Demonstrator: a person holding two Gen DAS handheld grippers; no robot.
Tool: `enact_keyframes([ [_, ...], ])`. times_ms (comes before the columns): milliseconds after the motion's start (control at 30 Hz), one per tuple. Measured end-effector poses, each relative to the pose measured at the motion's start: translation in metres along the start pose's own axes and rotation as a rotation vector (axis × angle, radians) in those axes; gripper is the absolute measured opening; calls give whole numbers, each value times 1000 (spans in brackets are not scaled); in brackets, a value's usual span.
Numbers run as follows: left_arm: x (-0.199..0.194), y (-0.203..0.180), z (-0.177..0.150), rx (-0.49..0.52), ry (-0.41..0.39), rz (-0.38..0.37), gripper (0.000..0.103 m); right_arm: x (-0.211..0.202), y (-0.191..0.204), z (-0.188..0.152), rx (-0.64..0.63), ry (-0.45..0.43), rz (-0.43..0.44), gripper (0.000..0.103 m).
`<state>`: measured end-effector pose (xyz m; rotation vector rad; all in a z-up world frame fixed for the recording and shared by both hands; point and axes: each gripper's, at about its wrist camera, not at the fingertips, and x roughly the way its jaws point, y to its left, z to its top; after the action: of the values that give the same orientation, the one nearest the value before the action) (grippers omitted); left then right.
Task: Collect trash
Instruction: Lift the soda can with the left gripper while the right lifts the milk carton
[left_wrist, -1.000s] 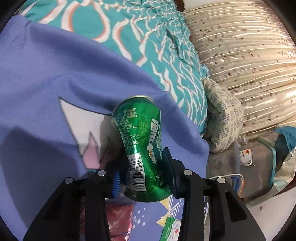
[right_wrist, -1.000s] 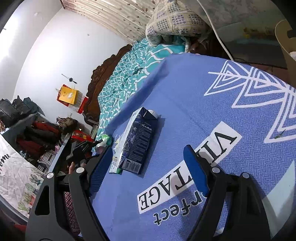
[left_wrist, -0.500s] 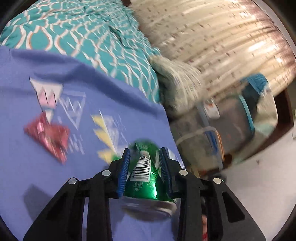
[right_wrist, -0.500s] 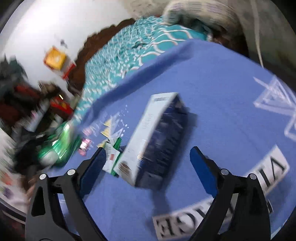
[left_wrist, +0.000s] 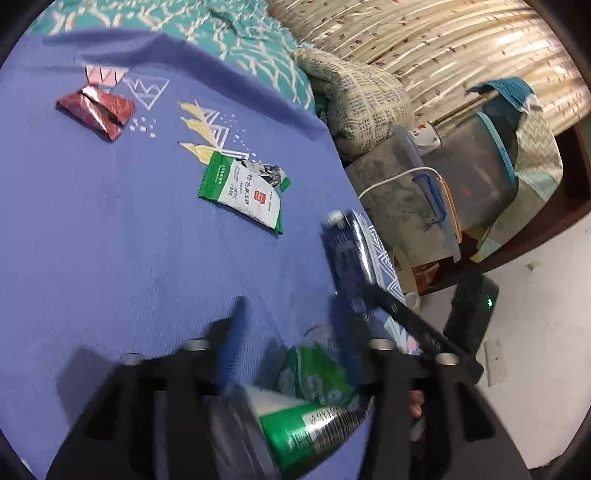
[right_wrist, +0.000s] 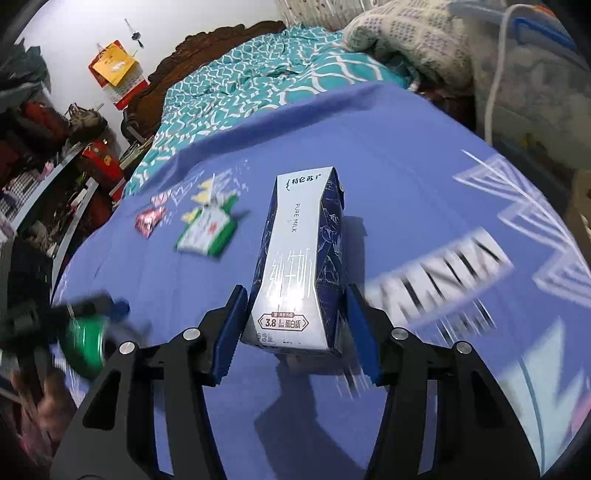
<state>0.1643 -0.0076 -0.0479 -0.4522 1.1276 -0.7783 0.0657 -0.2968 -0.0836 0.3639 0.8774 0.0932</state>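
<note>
In the left wrist view my left gripper (left_wrist: 291, 332) stands open, blurred by motion. The green can (left_wrist: 314, 402) is tilted and loose just under the fingers, over the blue cloth (left_wrist: 110, 258). In the right wrist view my right gripper (right_wrist: 295, 317) is open, its blue pads either side of the dark blue milk carton (right_wrist: 303, 258) that lies on the blue cloth (right_wrist: 388, 166); there is a gap on the right side. A green-white wrapper (left_wrist: 243, 192) and a red foil wrapper (left_wrist: 96, 110) lie farther back. The can also shows blurred in the right wrist view (right_wrist: 85, 343).
A teal patterned bedspread (right_wrist: 258, 85) and a rolled quilt (left_wrist: 362, 99) lie beyond the cloth. Plastic storage bins (left_wrist: 461, 177) with a white cable stand off the bed's edge. Cluttered shelves (right_wrist: 44, 147) line the left wall.
The left gripper has opened and the green can has slipped out of it and tipped over. The right gripper has moved forward until its pads flank the milk carton.
</note>
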Motion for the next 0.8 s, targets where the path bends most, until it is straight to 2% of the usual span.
enact_keyframes([
  [33,-2,-3,-2,13,-4,2,65,-8,-3,-10,4,-6,4,55],
  [133,-15,-12,-10,75,-25,20,72,-21,-10,-27,38,-26,20,55],
  [233,-24,-15,-12,93,-36,25,80,-26,-14,-34,82,-41,46,55],
  [333,-27,-19,-14,107,-36,-2,83,-25,-13,-37,89,-55,50,55],
  [500,-12,-20,-16,134,6,50,83,-25,-13,-39,109,-51,74,55],
  [567,-7,-16,-17,111,16,47,80,-26,-15,-41,121,-48,88,55],
  [633,0,-11,-18,87,59,50,58,-27,-16,-42,123,-43,95,55],
  [733,13,-9,-26,79,144,73,41,-28,-17,-43,119,-32,105,55],
  [800,17,-11,-34,99,185,101,41,-28,-19,-41,111,-14,118,55],
])
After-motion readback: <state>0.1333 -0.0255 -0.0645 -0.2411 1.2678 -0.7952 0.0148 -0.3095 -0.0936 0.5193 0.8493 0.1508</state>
